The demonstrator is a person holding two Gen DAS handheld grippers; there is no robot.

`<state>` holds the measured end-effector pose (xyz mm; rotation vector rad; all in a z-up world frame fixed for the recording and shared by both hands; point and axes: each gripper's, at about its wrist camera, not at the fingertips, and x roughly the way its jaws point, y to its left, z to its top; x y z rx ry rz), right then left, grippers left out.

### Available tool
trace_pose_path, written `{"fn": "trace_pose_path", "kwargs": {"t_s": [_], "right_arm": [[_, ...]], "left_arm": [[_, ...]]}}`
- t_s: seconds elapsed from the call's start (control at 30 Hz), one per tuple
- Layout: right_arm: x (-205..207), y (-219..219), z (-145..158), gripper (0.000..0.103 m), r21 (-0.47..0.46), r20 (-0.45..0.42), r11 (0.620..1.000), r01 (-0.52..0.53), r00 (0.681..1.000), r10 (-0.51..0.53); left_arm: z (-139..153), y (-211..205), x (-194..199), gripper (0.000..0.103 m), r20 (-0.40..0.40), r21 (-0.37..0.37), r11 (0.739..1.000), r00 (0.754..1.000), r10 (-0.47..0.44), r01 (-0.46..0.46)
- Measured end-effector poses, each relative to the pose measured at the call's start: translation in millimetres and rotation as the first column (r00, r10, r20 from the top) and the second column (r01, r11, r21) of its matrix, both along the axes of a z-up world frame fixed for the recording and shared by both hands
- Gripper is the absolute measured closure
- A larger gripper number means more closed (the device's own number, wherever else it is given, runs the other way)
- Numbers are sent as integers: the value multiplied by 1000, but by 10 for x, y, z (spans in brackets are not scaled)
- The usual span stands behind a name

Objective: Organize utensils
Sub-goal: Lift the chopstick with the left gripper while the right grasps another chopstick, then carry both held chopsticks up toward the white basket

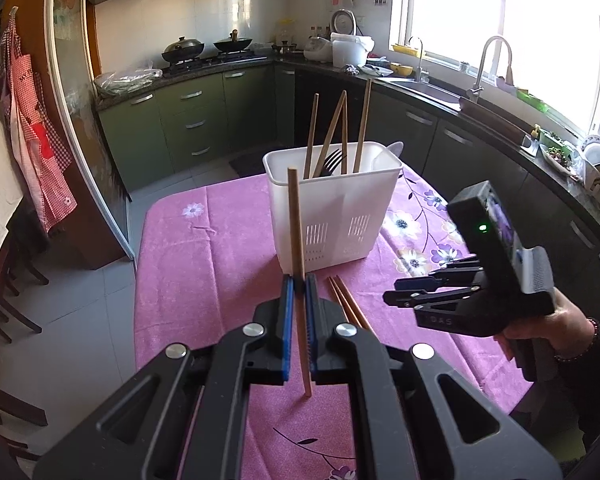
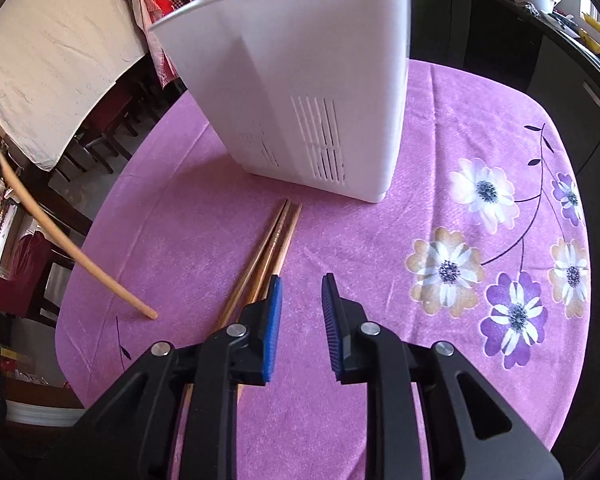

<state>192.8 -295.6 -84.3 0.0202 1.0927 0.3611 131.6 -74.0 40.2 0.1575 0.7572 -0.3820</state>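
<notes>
Near the white caddy (image 1: 332, 208), left tongs (image 1: 298, 304) are clamping one chopstick (image 1: 296, 232) upright, risking slippage, while right tongs (image 2: 302, 312) are hovering open.

The white plastic utensil holder (image 1: 332, 208), centre of the left wrist view, looks smooth and faintly translucent, with a satin sheen and slotted vents low on its walls. The slim wooden chopstick (image 1: 298, 256) clamped below it is matt, pale brown and fine-grained. In the right wrist view, the loose brown wooden chopsticks (image 2: 268, 248) at centre look slightly lacquered. The pink-purple flowered tablecloth (image 2: 440, 128) under them is soft, napped cloth, matt and lightly creased. The left gripper (image 1: 299, 280) at lower centre is matt black plastic with ribbed blue rubbery pads (image 1: 287, 320) and shiny metal pins (image 1: 253, 330).
</notes>
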Motion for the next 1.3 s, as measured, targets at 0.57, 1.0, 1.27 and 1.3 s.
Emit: {"fn": "trace_pose_path", "kwargs": {"t_s": [0.57,1.0,1.27,1.3], "right_arm": [[255,443,-299,82,-78,-54,997,6,999,-10],[340,766,-370,92,-169,-21,985,24,999,-28],[285,642,-321,97,-122,1,991,50,999,-50],[263,612,-264,97,-110,14,993,52,999,-51]], "left_arm": [[-9,1,9,97,1,4,1000,1000,-13,13],[-13,7,6,97,2,6,1000,1000,-16,16],[-12,4,5,97,2,8,1000,1000,-15,15],[-12,3,5,97,2,8,1000,1000,-14,14]]}}
